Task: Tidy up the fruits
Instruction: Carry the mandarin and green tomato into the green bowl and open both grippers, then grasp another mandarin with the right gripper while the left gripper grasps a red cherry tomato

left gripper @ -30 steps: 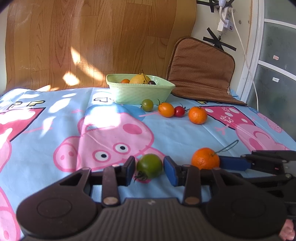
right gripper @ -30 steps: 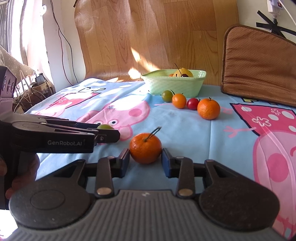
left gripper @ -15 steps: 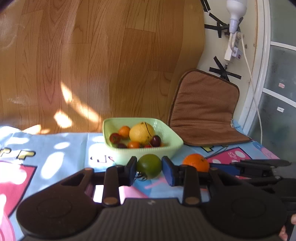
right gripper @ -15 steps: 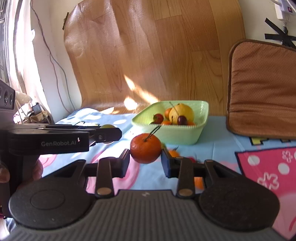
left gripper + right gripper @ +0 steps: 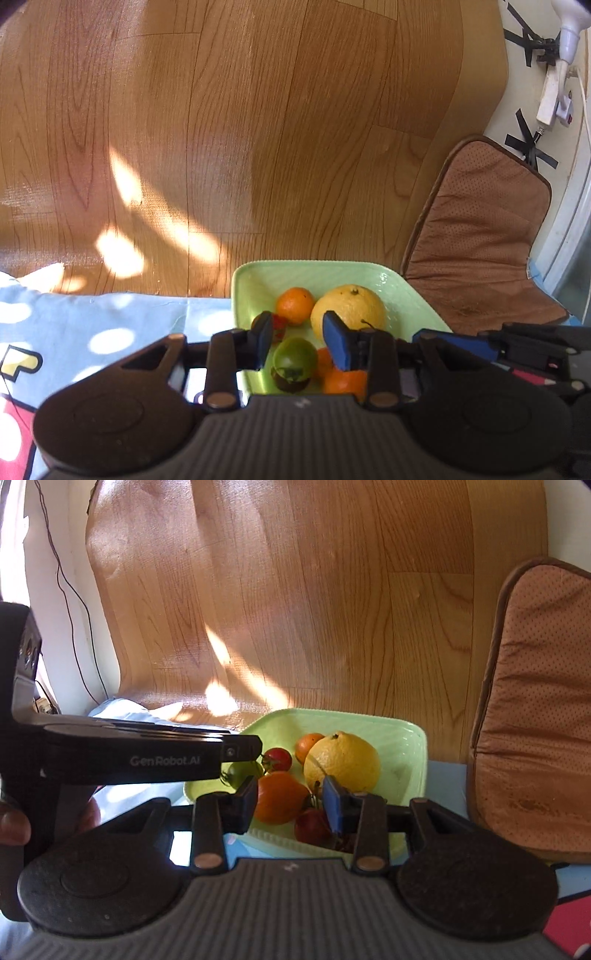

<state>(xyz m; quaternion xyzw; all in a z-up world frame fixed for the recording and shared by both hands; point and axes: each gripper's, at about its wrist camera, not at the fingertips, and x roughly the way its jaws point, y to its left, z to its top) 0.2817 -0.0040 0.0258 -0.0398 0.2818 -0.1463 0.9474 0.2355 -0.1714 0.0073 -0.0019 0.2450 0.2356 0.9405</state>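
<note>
Hovering both grippers over the green bowl [image 5: 413,291]. Our left gripper [image 5: 298,341] is spread wide, holding nothing; the green tomato [image 5: 294,357] lies in the bowl below its tips, beside the yellow citrus [image 5: 349,308]. Our right gripper [image 5: 290,801] is likewise parted and empty, above an orange fruit [image 5: 280,796] resting in the bowl. Brown cushion [image 5: 535,709] stands just right of the bowl.

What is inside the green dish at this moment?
The green dish holds a large yellow citrus, a small orange, a red tomato, a green tomato and more orange fruit. The jaws cover the near part.
</note>
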